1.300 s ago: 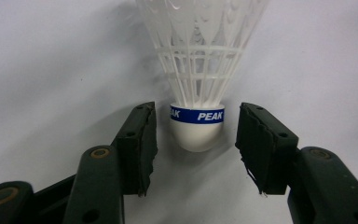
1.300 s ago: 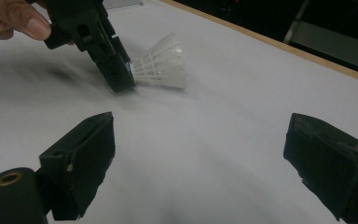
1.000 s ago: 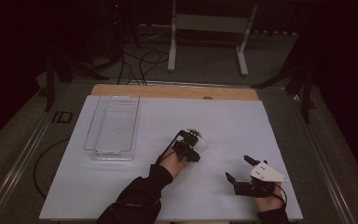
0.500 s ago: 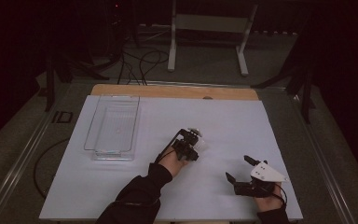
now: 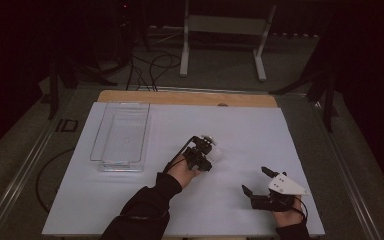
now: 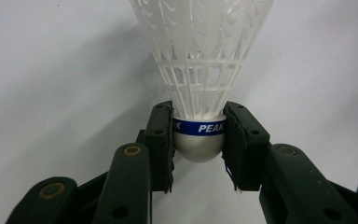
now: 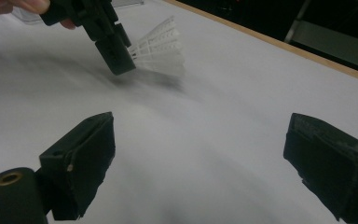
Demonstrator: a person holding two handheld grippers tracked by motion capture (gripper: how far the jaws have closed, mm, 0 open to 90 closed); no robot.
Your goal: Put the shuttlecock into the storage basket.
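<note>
left claw (image 6: 198, 140) is clamped on a shuttlecock (image 6: 199, 70) w/ its pads either side of the rounded cork base, right at the blue band; white plastic skirt points away from the hand. in the high view that claw (image 5: 207, 156) sits about mid table (image 5: 260, 130), shuttlecock (image 5: 216, 154) just off its tip, low over the white sheet. from the right gripper view the shuttlecock (image 7: 161, 44) looks tilted, skirt angled up a bit, shadow close under it; can't tell if it's touching the surface or just clear of it.

right claw (image 5: 256, 181) rests near the front right of the table, spread wide, nothing between its pads, well apart from the shuttlecock.

step in hand, imo: grip is made, so this reads as the start of a carry. next move prob calls for a lift clear of the sheet, then a swing left & away toward the clear plastic bin (image 5: 121, 135), keeping the squeeze firm on the cork since the skirt is flimsy.

bin sits at the left side of the table, well apart from both claws. looks to have nothing in it, tho it's transparent so hard to be 100% sure.
</note>
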